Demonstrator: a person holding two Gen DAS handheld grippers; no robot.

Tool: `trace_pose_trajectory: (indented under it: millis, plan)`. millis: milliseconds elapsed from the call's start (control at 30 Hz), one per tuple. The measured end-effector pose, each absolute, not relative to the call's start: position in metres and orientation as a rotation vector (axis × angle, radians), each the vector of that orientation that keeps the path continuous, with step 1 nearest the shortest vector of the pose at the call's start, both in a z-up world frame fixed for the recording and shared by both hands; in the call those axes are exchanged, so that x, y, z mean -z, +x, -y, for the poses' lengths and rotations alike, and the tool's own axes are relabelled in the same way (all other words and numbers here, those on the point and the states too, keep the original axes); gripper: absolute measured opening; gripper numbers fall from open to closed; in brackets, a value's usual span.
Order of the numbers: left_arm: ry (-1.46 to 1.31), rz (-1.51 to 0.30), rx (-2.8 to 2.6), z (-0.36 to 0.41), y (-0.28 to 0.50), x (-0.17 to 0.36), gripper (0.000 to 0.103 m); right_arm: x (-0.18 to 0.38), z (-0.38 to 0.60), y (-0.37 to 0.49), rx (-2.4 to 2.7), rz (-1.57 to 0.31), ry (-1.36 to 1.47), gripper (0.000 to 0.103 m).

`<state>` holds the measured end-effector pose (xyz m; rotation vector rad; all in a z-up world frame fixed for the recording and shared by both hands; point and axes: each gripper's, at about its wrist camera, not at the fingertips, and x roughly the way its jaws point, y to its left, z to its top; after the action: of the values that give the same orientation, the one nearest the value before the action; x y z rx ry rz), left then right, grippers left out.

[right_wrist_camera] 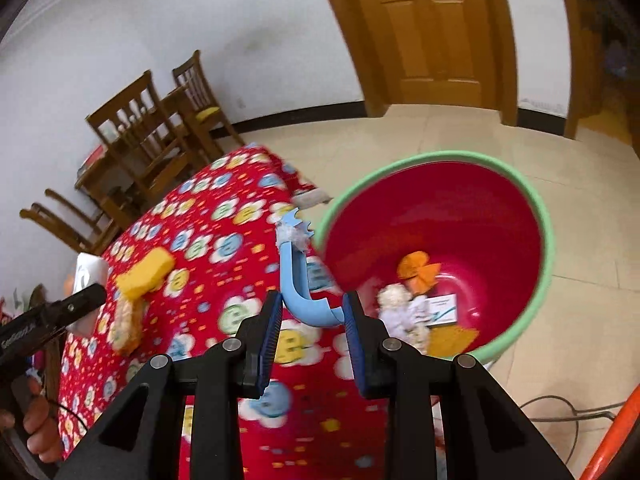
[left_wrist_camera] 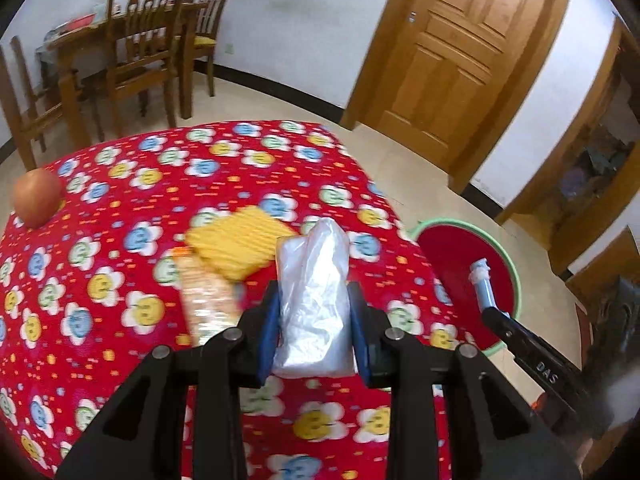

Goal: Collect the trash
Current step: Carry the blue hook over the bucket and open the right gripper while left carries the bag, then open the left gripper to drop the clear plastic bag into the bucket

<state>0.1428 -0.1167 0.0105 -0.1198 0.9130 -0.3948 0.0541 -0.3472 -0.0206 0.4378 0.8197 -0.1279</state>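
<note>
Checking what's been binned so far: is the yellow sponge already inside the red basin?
No, the yellow sponge lies on the flowered tablecloth, while the red basin stands on the floor beside the table.

Crumpled clear plastic bag (left_wrist_camera: 314, 300) upright over the table, red green-rimmed basin (right_wrist_camera: 548, 240) holding paper scraps (right_wrist_camera: 404, 312)

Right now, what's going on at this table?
Trash is being cleared off the red flowered tablecloth. The left gripper is shut on a crumpled clear plastic bag. The right gripper holds blue tongs with a white scrap pinched in their tips, near the green-rimmed red basin, which already holds paper scraps. A yellow sponge, a snack wrapper and an apple are on the table.
</note>
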Motion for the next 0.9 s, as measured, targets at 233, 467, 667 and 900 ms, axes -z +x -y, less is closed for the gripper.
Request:
trace_pose_trajectory:
  millis: [233, 467, 667, 900]
  plan:
    - [-0.080, -0.935, 0.461, 0.160, 0.138, -0.006, 0.032, 0.029, 0.387, 0.050, 0.209, -0.823, 0.459, 0.031]
    - [-0.067, -0.957, 0.488, 0.185, 0.143, -0.001, 0.032, 0.038, 0.409, 0.051, 0.245, -0.844, 0.479, 0.033]
    - [-0.053, -0.964, 0.505, 0.201, 0.145, 0.000, 0.032, 0.037, 0.419, 0.049, 0.255, -0.828, 0.489, 0.034]
    - [-0.029, -0.974, 0.543, 0.227, 0.146, 0.004, 0.032, 0.027, 0.421, 0.043, 0.246, -0.793, 0.490, 0.034]
